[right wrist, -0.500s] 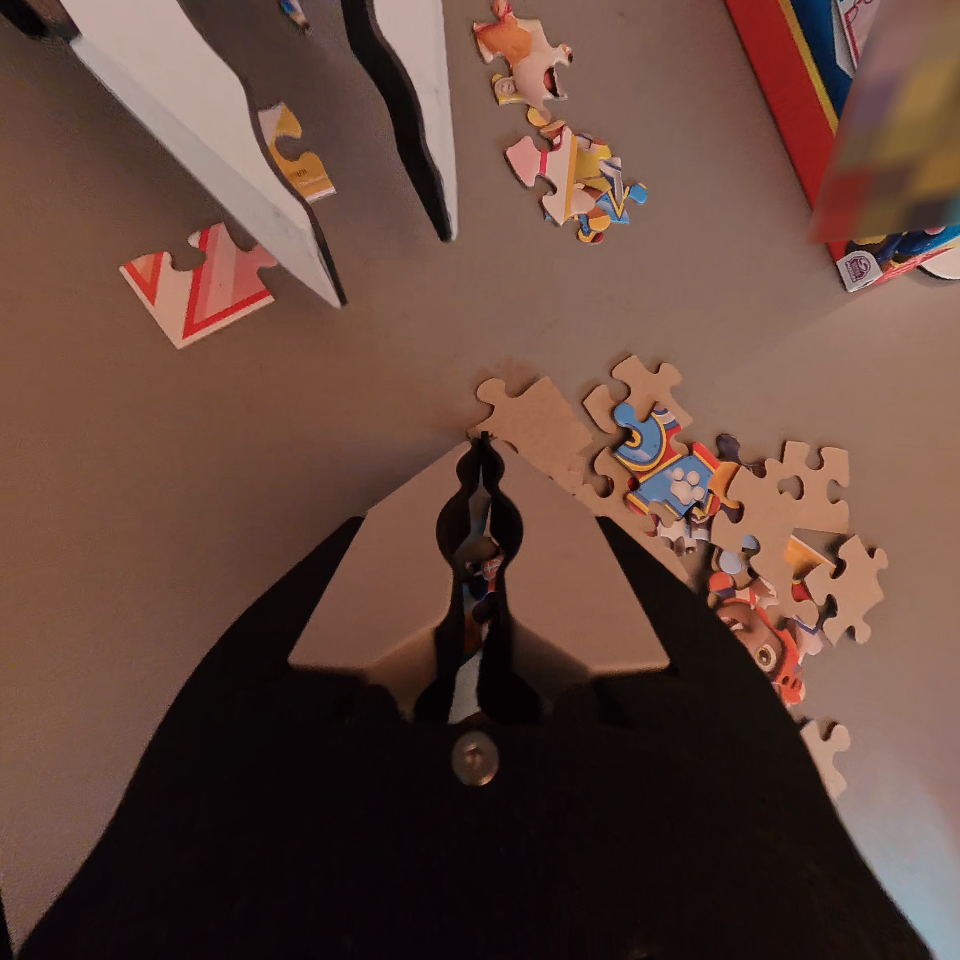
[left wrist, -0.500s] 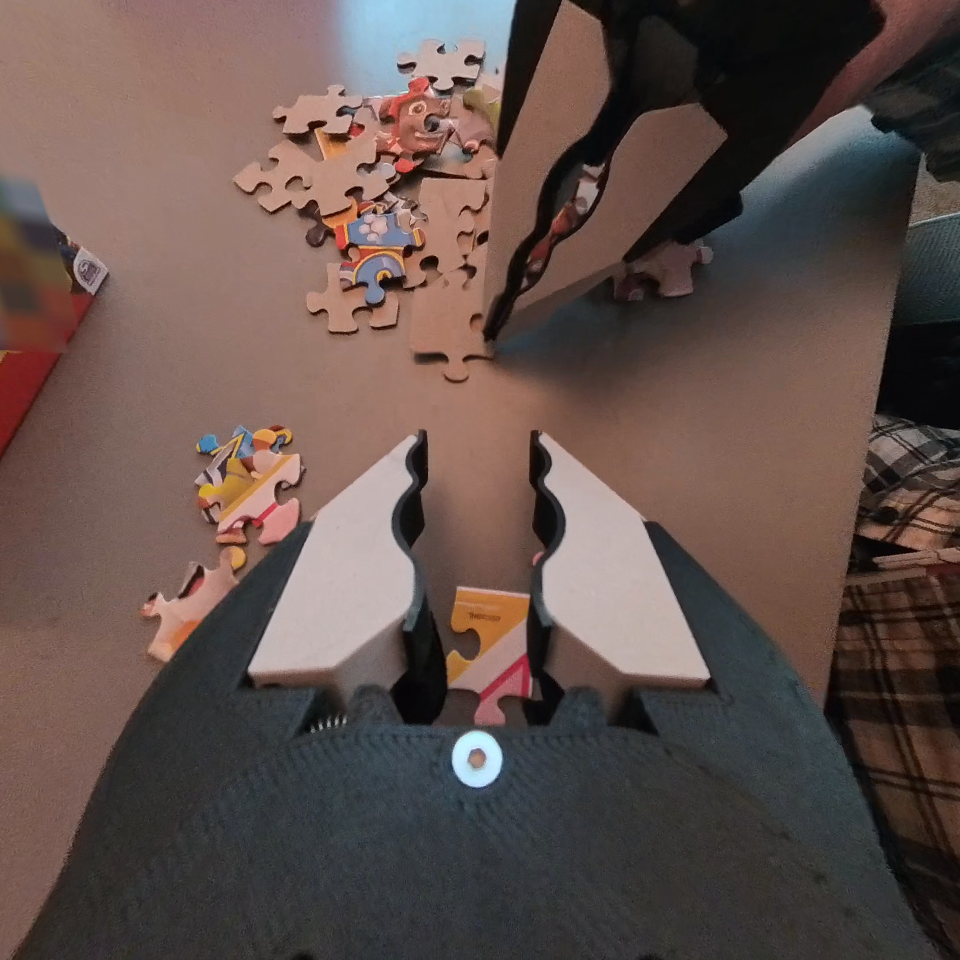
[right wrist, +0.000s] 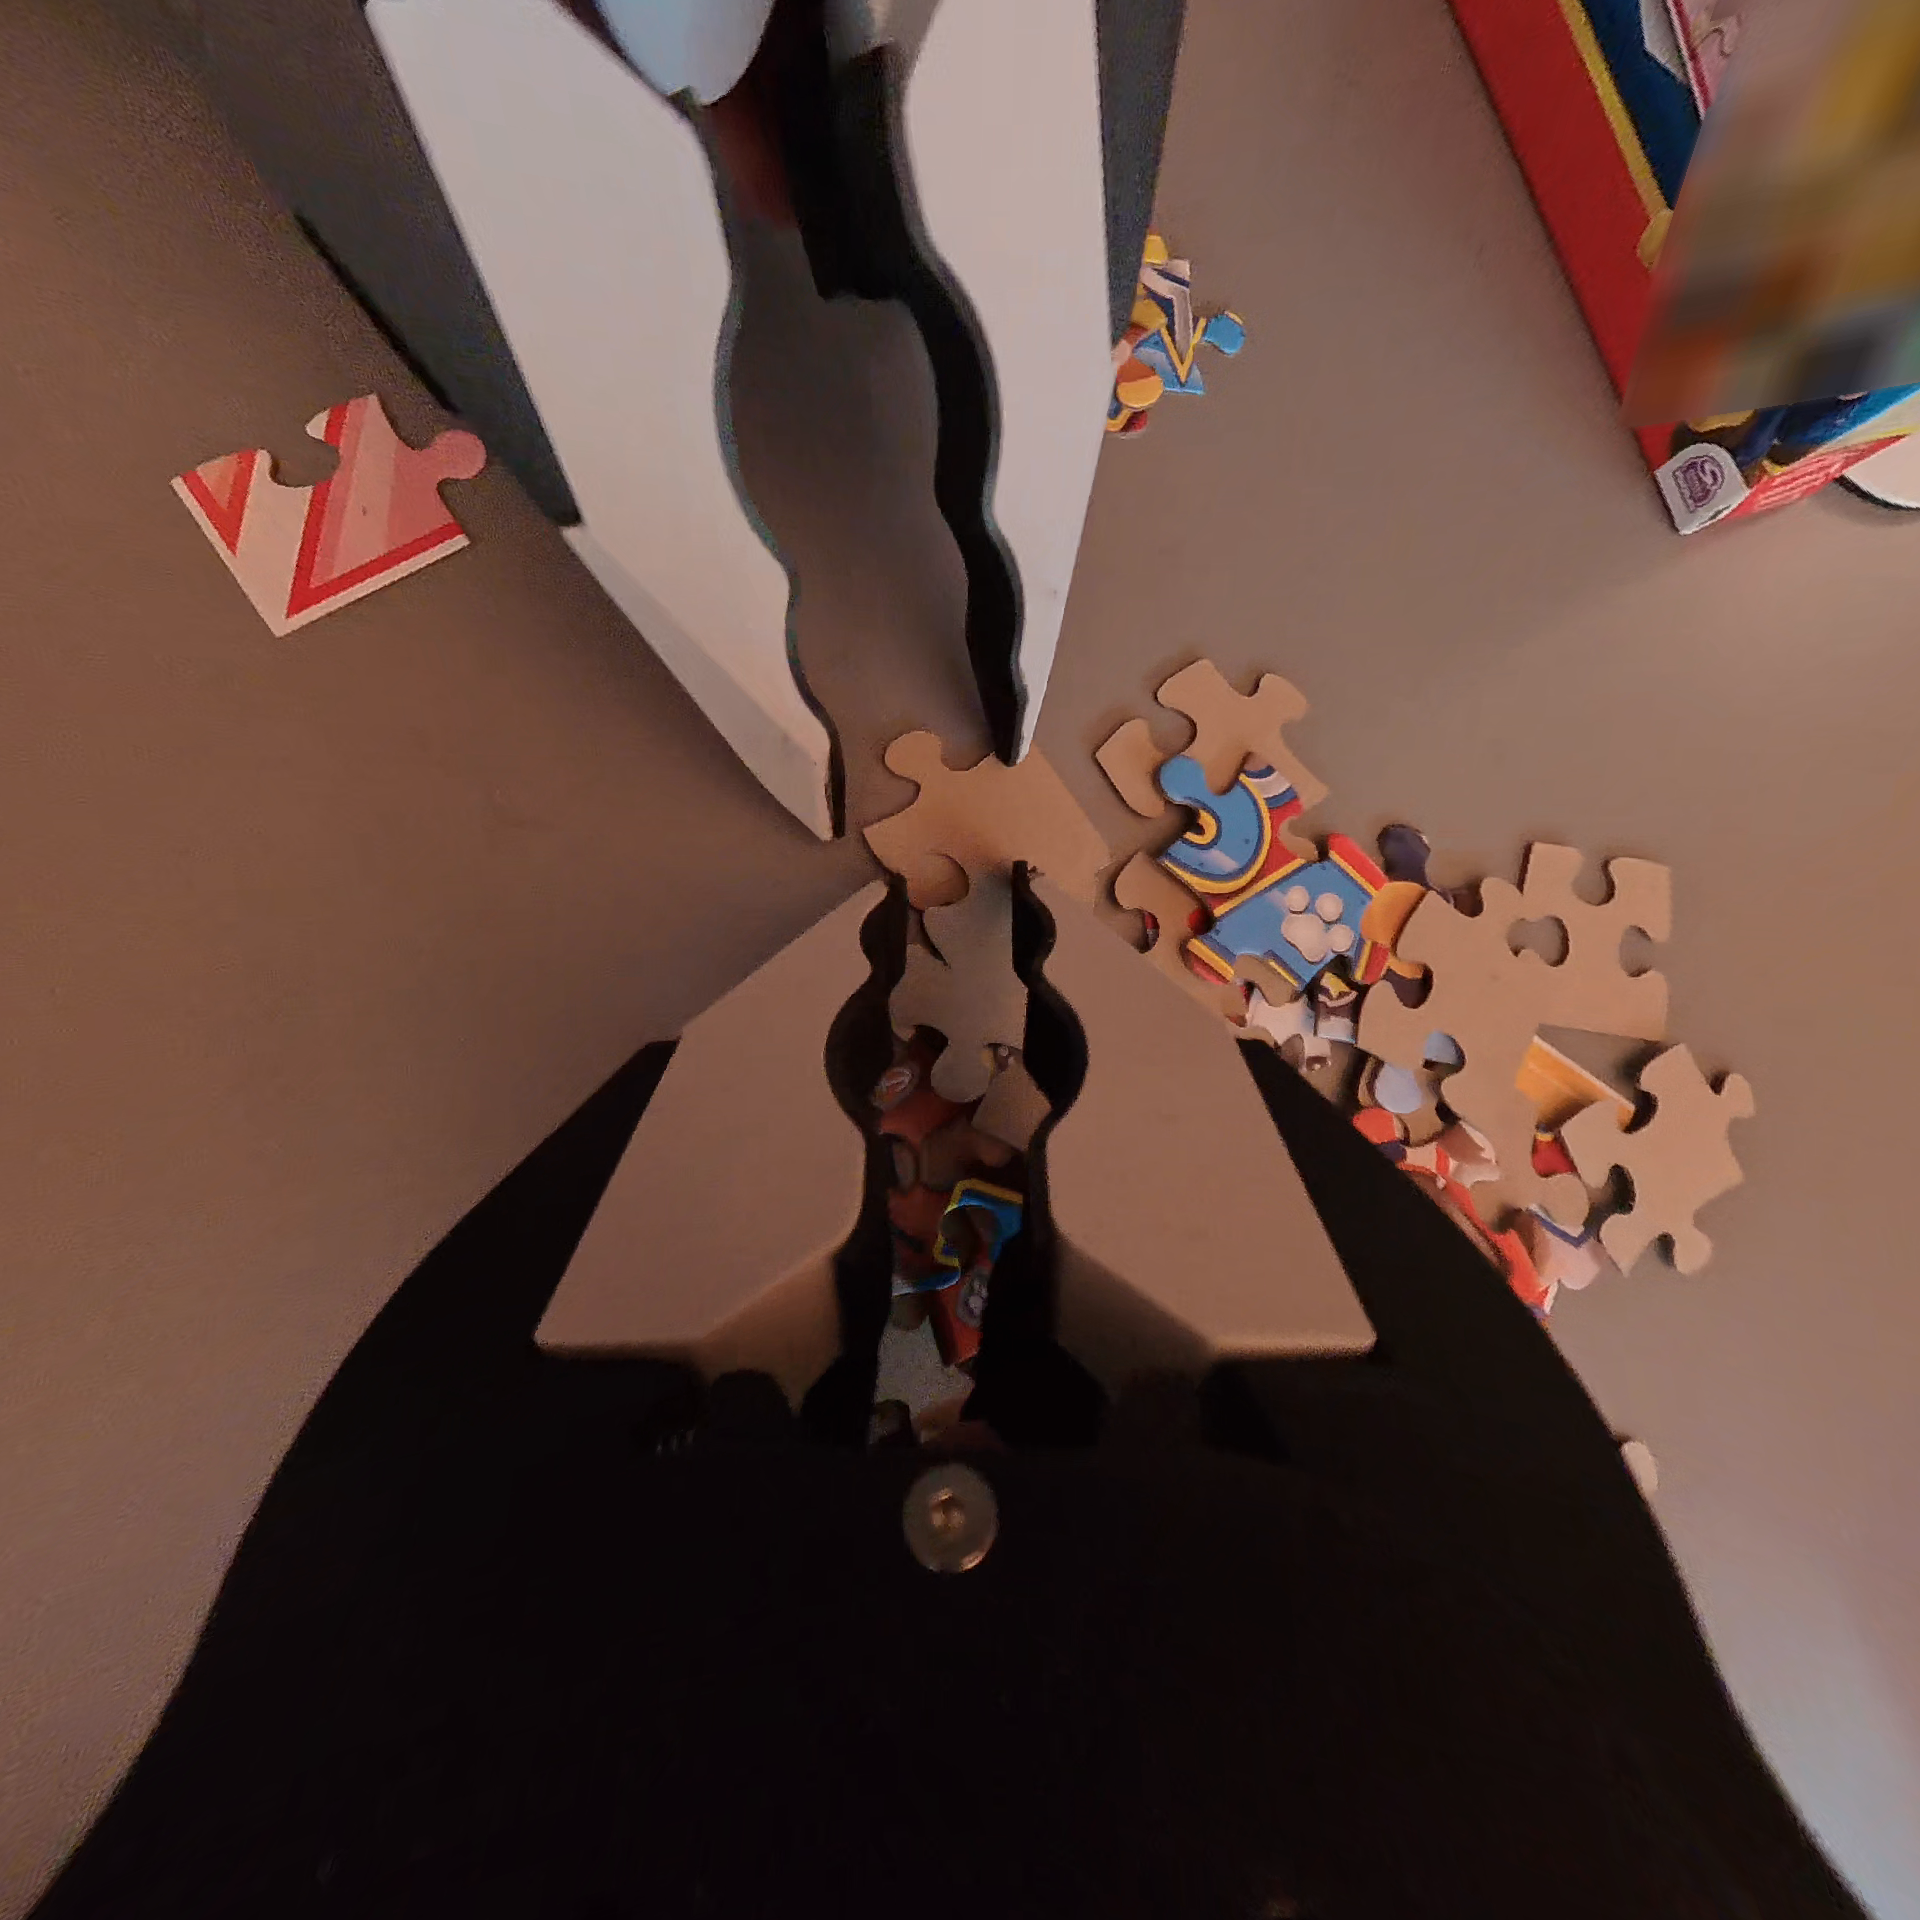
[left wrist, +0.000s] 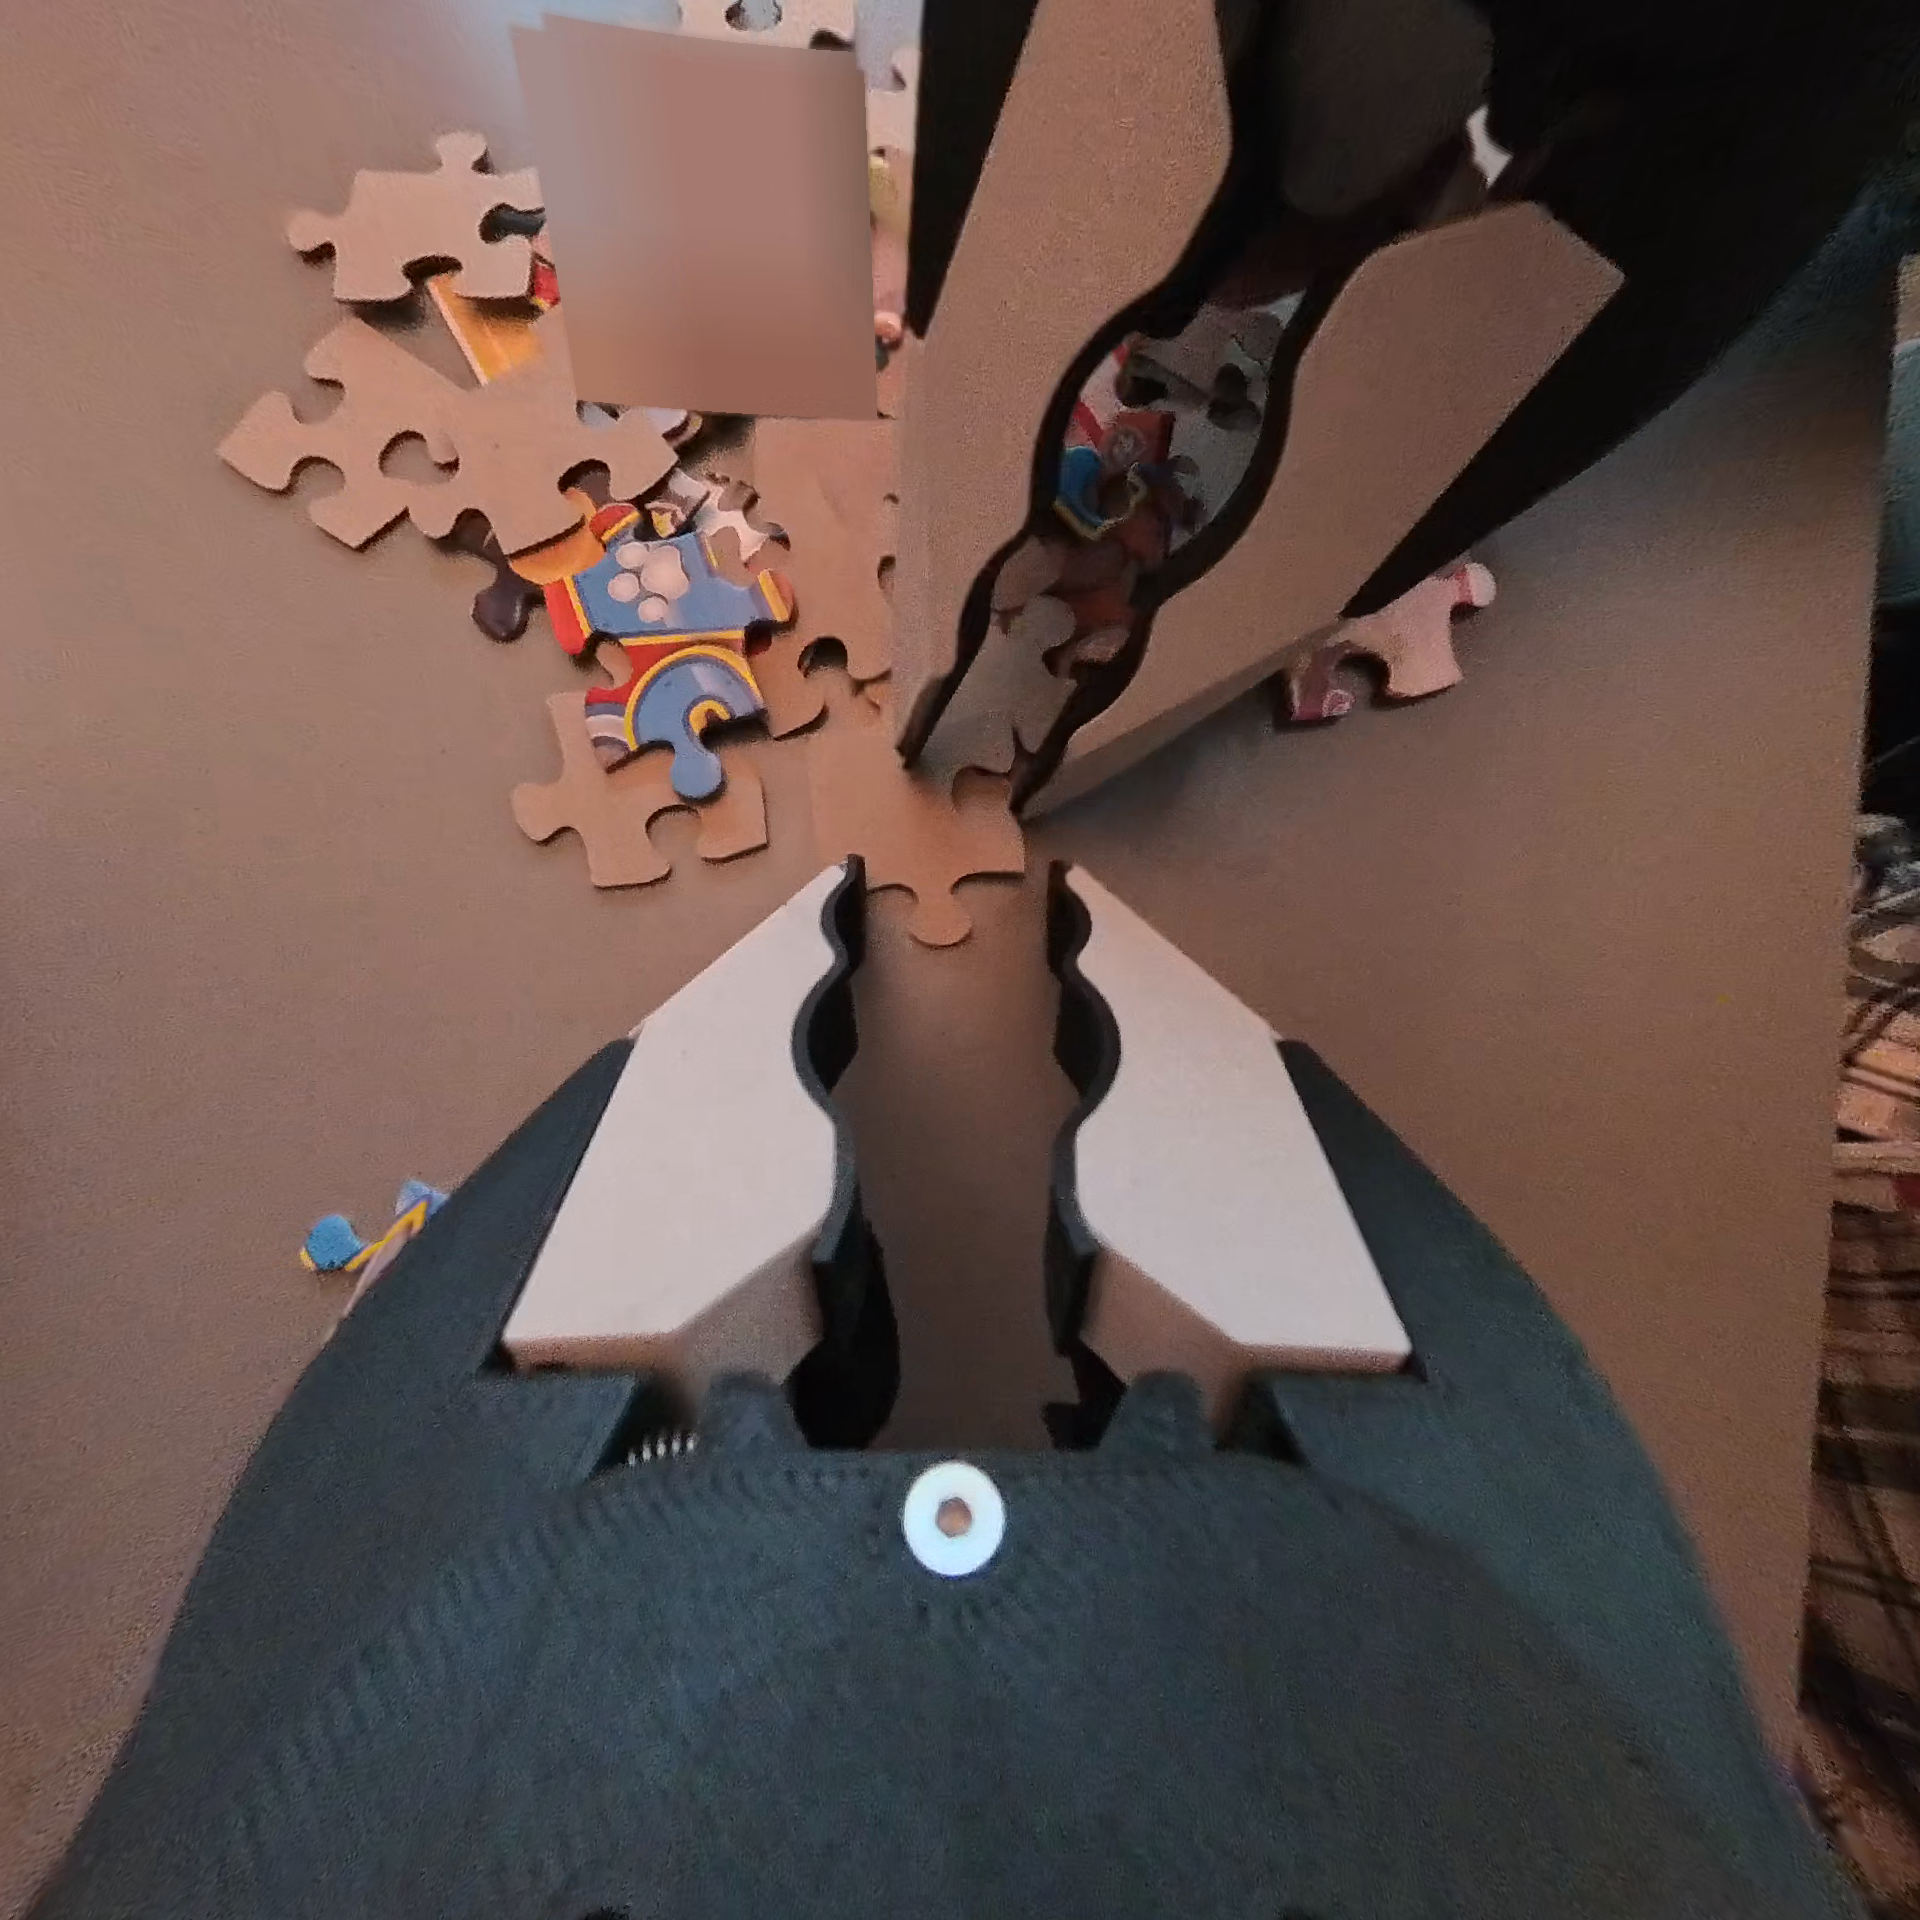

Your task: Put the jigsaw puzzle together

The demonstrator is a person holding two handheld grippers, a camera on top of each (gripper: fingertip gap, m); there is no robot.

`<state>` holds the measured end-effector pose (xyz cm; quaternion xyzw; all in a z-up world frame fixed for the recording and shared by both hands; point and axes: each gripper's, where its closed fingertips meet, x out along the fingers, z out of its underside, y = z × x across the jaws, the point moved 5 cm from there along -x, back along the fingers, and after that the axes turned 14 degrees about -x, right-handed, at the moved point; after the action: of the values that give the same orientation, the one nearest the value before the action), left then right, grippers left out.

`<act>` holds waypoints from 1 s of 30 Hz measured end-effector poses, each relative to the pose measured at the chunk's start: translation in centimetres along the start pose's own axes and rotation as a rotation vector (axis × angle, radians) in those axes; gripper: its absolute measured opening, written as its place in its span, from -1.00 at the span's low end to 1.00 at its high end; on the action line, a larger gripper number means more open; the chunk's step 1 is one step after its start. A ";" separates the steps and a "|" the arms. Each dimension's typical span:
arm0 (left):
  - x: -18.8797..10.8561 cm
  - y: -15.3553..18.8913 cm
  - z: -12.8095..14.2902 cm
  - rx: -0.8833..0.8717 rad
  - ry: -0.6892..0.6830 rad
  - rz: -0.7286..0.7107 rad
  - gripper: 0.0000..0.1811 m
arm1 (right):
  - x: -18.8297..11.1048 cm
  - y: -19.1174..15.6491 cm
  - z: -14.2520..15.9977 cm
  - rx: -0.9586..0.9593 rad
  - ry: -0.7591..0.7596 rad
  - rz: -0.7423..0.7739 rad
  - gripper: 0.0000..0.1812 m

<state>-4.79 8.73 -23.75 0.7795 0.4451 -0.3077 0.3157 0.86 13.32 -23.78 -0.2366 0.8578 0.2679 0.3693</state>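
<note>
While the table [left wrist: 1455, 1039] carries the loose heap [right wrist: 1455, 1039] beside the face-down piece [left wrist: 925, 831] lying between both tips, steady the gaping, empty left tool [left wrist: 954, 878], then narrow the slightly parted, empty right tool [right wrist: 954, 883] onto that piece's edge.

Table [left wrist: 260, 935]: we find every loose piece lying on this flat brown tabletop.
Pile [right wrist: 1455, 987]: the heap of cardboard jigsaw pieces lies right of the right gripper [right wrist: 951, 883] in the right wrist view.
Face-down piece [right wrist: 966, 821]: this plain brown jigsaw piece lies at the pile's near edge, between the tips of the two grippers.
Left gripper [left wrist: 951, 883]: it faces the right gripper tip to tip across that piece.
Striped piece [right wrist: 322, 509]: this red-and-pink striped jigsaw piece lies alone, well apart from the pile, beyond the left gripper.
Box [right wrist: 1662, 260]: the red-edged cardboard puzzle box lies behind the pile.
</note>
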 end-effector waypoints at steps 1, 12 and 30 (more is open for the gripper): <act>-0.1 -0.1 0.0 -0.023 -0.007 0.025 -0.61 | 0.0 0.0 0.0 -0.002 0.005 -0.003 -0.81; 0.3 0.9 0.0 0.084 -0.010 -0.014 -0.58 | -0.2 -0.3 -0.2 0.002 0.063 -0.010 -1.00; 0.8 2.2 -0.1 0.193 -0.009 0.032 -0.53 | -1.3 -1.6 0.6 -0.069 0.110 -0.063 -0.84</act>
<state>-2.44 8.34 -23.83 0.8120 0.3994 -0.3473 0.2460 2.95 12.79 -23.62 -0.2904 0.8592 0.2724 0.3215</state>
